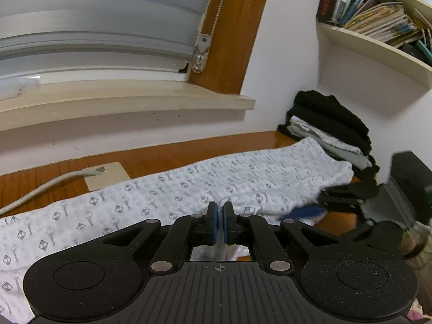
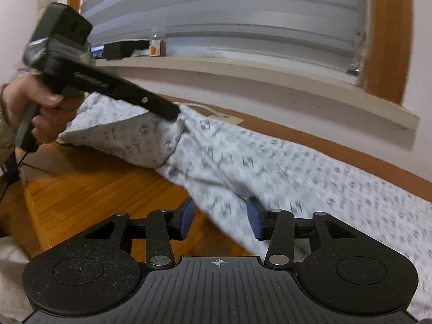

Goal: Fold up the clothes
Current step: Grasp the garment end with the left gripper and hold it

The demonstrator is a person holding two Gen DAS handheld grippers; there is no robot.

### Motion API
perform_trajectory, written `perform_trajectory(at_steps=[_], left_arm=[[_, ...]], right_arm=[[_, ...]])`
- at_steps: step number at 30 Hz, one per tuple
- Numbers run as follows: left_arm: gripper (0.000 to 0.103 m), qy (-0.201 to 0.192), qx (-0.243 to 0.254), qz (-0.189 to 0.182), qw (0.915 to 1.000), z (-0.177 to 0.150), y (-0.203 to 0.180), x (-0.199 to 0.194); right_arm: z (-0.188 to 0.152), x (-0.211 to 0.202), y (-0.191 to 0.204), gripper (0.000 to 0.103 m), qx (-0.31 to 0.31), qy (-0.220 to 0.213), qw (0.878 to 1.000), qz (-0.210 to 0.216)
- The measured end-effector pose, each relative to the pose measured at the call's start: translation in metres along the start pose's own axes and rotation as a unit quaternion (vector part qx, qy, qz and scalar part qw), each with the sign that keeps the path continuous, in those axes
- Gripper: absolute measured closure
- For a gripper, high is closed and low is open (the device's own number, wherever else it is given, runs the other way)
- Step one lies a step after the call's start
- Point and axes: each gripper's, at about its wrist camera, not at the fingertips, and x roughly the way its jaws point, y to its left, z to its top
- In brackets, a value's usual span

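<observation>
Blue-padded left gripper [image 1: 221,225] is clenched on a fold of the white patterned cotton garment [image 1: 189,189], stretched along the wooden desk [image 2: 89,189]. Right gripper [image 2: 220,217] straddles the near hem, released; it should pinch squarely before lifting both corners evenly.

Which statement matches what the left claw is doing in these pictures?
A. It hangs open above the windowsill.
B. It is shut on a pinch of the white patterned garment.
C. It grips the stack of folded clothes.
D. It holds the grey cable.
B: the left claw has its blue pads pressed together on a fold of the white patterned garment, lifting it off the wooden surface.
</observation>
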Motion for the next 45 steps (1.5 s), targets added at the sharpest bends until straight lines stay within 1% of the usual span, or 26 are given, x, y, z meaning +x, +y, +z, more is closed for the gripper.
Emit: perform_trajectory(at_steps=[2, 6, 7, 8, 9, 11, 13, 14, 16, 18, 19, 20, 21, 22, 24, 27, 28, 29, 30, 31, 33, 36, 39, 41, 44, 45], left_arm=[[0.098, 0.002, -0.003, -0.008, 1.0000, -0.001, 0.000, -0.001], [0.098, 0.004, -0.015, -0.023, 0.9996, -0.004, 0.002, -0.002], [0.097, 0.003, -0.016, -0.020, 0.9997, -0.005, 0.003, -0.003], [0.097, 0.001, -0.017, -0.014, 0.9998, -0.005, 0.003, -0.004], [0.097, -0.001, -0.017, -0.008, 0.9998, -0.006, 0.004, -0.004], [0.097, -0.007, -0.018, -0.001, 0.9998, -0.007, 0.005, -0.009], [0.097, -0.012, -0.011, 0.002, 0.9999, -0.007, 0.002, -0.015], [0.091, -0.013, -0.006, 0.004, 0.9999, -0.007, -0.001, -0.018], [0.085, -0.016, 0.008, 0.004, 0.9998, -0.007, -0.010, -0.019], [0.084, -0.013, 0.023, -0.005, 0.9996, -0.006, -0.022, -0.016], [0.081, -0.008, 0.031, -0.011, 0.9994, -0.007, -0.029, -0.013], [0.070, -0.001, 0.043, -0.019, 0.9989, -0.008, -0.037, -0.009], [0.062, 0.003, 0.056, -0.023, 0.9982, -0.011, -0.045, -0.006], [0.051, 0.007, 0.069, -0.027, 0.9972, -0.013, -0.054, -0.002], [0.048, 0.019, 0.100, -0.021, 0.9946, -0.020, -0.068, 0.007], [0.051, 0.035, 0.137, 0.014, 0.9899, -0.026, -0.081, 0.025], [0.059, 0.038, 0.141, 0.020, 0.9891, -0.027, -0.081, 0.030], [0.079, 0.038, 0.143, 0.021, 0.9887, -0.027, -0.081, 0.033], [0.092, 0.032, 0.136, 0.023, 0.9899, -0.026, -0.078, 0.033], [0.101, 0.025, 0.128, 0.024, 0.9912, -0.024, -0.074, 0.033], [0.101, -0.020, 0.105, 0.033, 0.9937, -0.020, -0.068, 0.021], [0.101, -0.056, 0.064, 0.010, 0.9964, -0.013, -0.059, 0.005], [0.101, -0.053, 0.030, -0.018, 0.9980, -0.007, -0.050, 0.004], [0.101, -0.052, 0.019, -0.021, 0.9982, -0.005, -0.048, 0.005], [0.101, -0.053, 0.011, -0.026, 0.9982, -0.004, -0.048, 0.005], [0.101, -0.054, 0.006, -0.028, 0.9981, -0.001, -0.046, 0.007]], right_arm=[[0.008, 0.013, -0.001, 0.044, -0.004, 0.007, 1.000, 0.011], [0.018, 0.033, -0.001, 0.043, -0.001, 0.018, 0.999, 0.032], [0.020, 0.037, -0.002, 0.044, 0.004, 0.020, 0.999, 0.037], [0.021, 0.040, -0.004, 0.050, 0.009, 0.021, 0.999, 0.038], [0.022, 0.041, -0.006, 0.068, 0.013, 0.020, 0.999, 0.037], [0.023, 0.038, -0.009, 0.090, 0.014, 0.018, 0.999, 0.038], [0.022, 0.023, -0.010, 0.093, 0.009, 0.009, 0.999, 0.052], [0.020, 0.015, -0.009, 0.094, 0.003, 0.005, 0.998, 0.056], [0.016, -0.001, -0.005, 0.094, -0.010, 0.004, 0.998, 0.063], [0.010, -0.013, -0.001, 0.094, -0.022, 0.014, 0.997, 0.069], [0.007, -0.016, 0.003, 0.094, -0.029, 0.020, 0.997, 0.072], [0.003, -0.017, 0.008, 0.094, -0.035, 0.026, 0.996, 0.074], [-0.001, -0.018, 0.011, 0.096, -0.038, 0.032, 0.996, 0.078], [-0.004, -0.020, 0.014, 0.097, -0.040, 0.037, 0.995, 0.084], [-0.010, -0.024, 0.017, 0.099, -0.045, 0.043, 0.994, 0.092], [-0.014, -0.028, 0.014, 0.098, -0.041, 0.037, 0.995, 0.079], [-0.014, -0.030, 0.012, 0.098, -0.038, 0.033, 0.996, 0.075], [-0.014, -0.031, 0.009, 0.097, -0.037, 0.029, 0.996, 0.071], [-0.014, -0.031, 0.008, 0.094, -0.040, 0.027, 0.997, 0.062], [-0.013, -0.032, 0.008, 0.092, -0.043, 0.025, 0.997, 0.052], [-0.015, -0.033, 0.004, 0.081, -0.049, 0.023, 0.998, 0.042], [-0.019, -0.030, -0.001, 0.078, -0.043, 0.025, 0.998, 0.037], [-0.022, -0.029, -0.005, 0.072, -0.038, 0.020, 0.999, 0.031], [-0.022, -0.029, -0.006, 0.069, -0.037, 0.011, 0.999, 0.033], [-0.018, -0.023, -0.004, 0.057, -0.040, 0.007, 0.998, 0.040], [-0.016, -0.019, -0.002, 0.056, -0.040, 0.006, 0.998, 0.044]])
